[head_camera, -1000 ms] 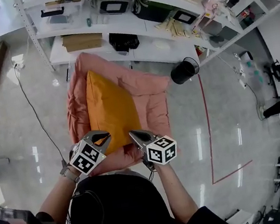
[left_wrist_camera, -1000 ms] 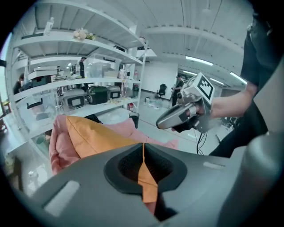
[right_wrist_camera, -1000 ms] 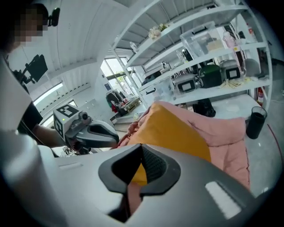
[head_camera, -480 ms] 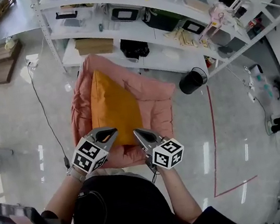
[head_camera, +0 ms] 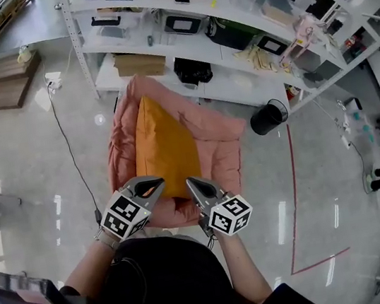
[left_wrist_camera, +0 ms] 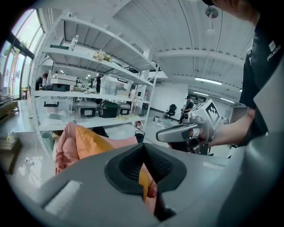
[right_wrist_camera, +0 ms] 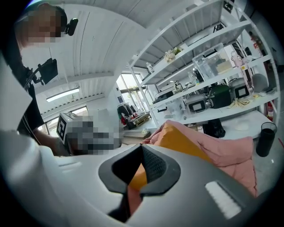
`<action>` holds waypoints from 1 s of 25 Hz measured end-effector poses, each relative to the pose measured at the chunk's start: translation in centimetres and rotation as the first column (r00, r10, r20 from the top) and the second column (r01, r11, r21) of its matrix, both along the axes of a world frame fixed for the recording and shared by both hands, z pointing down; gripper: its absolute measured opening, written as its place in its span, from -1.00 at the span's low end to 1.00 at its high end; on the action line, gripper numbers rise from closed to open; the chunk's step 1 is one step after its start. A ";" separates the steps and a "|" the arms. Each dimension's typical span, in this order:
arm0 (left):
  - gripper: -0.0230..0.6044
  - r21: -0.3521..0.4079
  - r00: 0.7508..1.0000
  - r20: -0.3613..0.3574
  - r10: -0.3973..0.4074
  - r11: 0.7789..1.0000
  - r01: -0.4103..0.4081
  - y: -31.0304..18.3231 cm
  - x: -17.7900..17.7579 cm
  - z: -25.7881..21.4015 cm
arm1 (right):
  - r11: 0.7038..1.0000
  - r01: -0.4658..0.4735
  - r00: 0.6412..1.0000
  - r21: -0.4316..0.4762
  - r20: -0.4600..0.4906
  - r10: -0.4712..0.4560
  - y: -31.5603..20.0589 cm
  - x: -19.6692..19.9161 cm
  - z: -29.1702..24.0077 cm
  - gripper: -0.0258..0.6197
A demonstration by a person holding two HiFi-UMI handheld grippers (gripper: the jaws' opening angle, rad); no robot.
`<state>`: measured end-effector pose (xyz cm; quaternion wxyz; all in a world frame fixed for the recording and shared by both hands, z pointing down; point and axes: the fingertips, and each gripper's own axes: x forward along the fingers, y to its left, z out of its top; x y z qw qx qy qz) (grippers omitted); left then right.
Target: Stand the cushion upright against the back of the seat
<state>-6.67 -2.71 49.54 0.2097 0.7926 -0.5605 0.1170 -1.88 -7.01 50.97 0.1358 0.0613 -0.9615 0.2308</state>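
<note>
Firmly, left claw [head_camera: 156,183], right claw [head_camera: 190,182] gripping orange cushion [head_camera: 164,144] (rectangular), rumpled pink seat [head_camera: 220,151].

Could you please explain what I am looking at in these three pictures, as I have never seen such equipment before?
A person holds a grey two-jaw tool in each hand, the left gripper and the right gripper, each bearing a cube of square markers. The head view comes from a camera on the person's head, looking down; the other two cameras ride on the grippers and look along their jaws. On the shiny floor is a soft pink padded seat with a flat orange fabric cushion on it. Both grippers are shut on the cushion's near edge.
</note>
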 end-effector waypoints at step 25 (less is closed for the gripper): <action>-0.88 0.236 0.998 -0.050 -0.039 0.971 0.050 0.0 -4.7 -7.3 | 0.984 -0.112 0.990 0.138 0.104 0.098 0.4 -3.3 -6.1 -0.90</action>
